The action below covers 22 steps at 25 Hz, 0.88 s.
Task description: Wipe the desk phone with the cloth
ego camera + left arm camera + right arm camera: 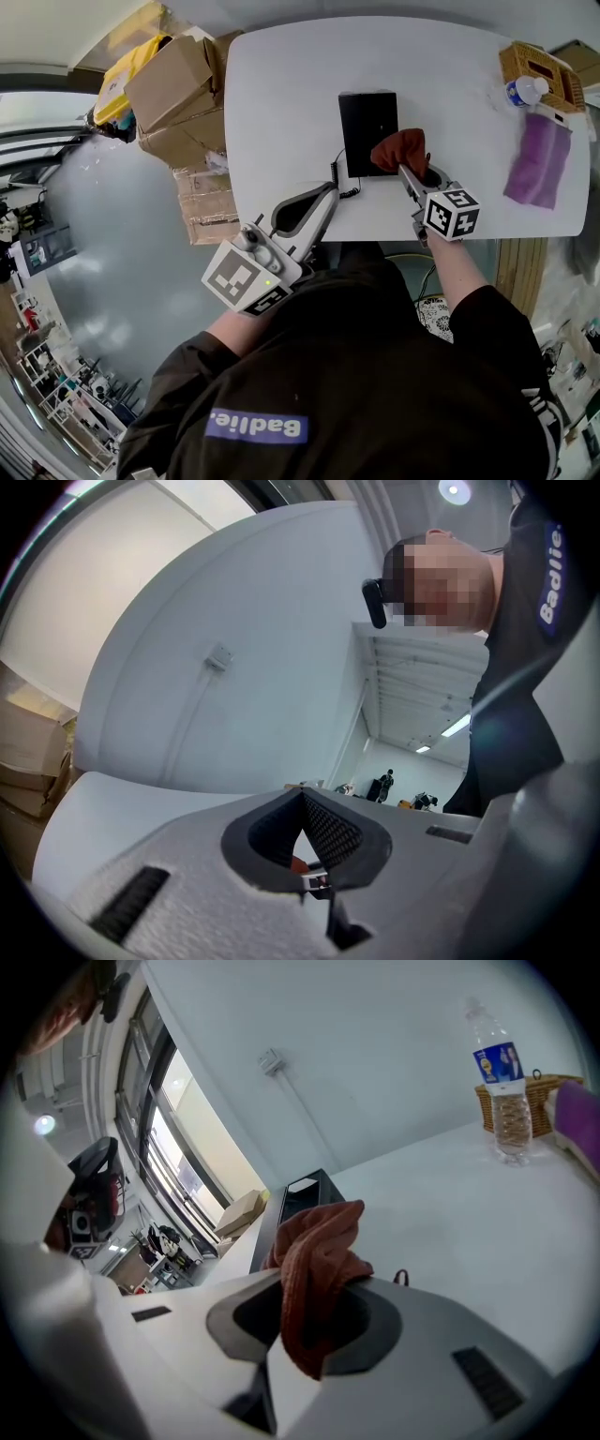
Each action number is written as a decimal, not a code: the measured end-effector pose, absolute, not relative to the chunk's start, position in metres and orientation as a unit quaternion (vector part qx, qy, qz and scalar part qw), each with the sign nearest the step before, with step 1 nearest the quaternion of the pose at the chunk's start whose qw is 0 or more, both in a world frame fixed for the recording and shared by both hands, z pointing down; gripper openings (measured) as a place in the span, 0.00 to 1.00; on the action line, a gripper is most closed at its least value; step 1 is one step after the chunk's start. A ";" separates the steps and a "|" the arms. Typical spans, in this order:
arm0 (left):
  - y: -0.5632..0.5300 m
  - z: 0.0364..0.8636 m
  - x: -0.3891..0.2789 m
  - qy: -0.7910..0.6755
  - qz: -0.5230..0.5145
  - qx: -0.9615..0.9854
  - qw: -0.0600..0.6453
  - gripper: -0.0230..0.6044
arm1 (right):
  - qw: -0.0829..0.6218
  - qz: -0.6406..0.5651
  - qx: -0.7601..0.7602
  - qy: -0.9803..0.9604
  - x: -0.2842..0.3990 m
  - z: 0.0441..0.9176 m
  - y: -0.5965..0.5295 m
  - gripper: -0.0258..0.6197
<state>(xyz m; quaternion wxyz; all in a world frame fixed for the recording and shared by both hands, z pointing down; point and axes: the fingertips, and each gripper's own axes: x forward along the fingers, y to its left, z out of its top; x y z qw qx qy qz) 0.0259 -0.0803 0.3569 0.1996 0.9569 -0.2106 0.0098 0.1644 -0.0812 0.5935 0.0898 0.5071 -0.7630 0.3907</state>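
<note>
- While the head view lays out the whole white table (281,103), it does not show how either pair of jaws stands; the two gripper views settle that.
- Right gripper (405,173): its own view shows the jaws clenched on a rust-red cloth (319,1241), which bunches up above the pads.
- Left gripper (302,799): its own view shows the jaws pressed together at the tips with nothing between them. That view looks out at a wall and the person, and no task item appears in it.
- Desk phone (367,127): it is black and lies flat near the middle of the table. From above, the cloth overlaps its near right corner; contact cannot be confirmed from any view.
- The head view alone places the left gripper at the near table edge, beside the phone's coiled cord (342,178).
- Water bottle (506,1091): it stands upright in front of a wicker basket (539,66) at the far right corner.
- A purple cloth (539,159) lies just beside the bottle.
- Cardboard boxes (178,94) stand off the left end of the table and show only from above.
</note>
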 end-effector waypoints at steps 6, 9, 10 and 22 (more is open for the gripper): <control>-0.065 0.345 0.014 -0.190 0.005 0.964 0.188 0.05 | 0.103 0.395 0.524 -0.748 0.158 0.594 -0.060 0.18; -0.053 0.337 0.003 -0.181 0.000 0.968 0.176 0.05 | 0.094 0.381 0.540 -0.744 0.155 0.576 -0.053 0.18; -0.049 0.334 -0.001 -0.177 -0.001 0.969 0.172 0.05 | 0.090 0.376 0.545 -0.744 0.153 0.569 -0.050 0.18; 0.018 0.307 -0.080 -0.128 -0.026 0.981 0.144 0.05 | 0.038 0.322 0.575 -0.751 0.062 0.468 0.029 0.18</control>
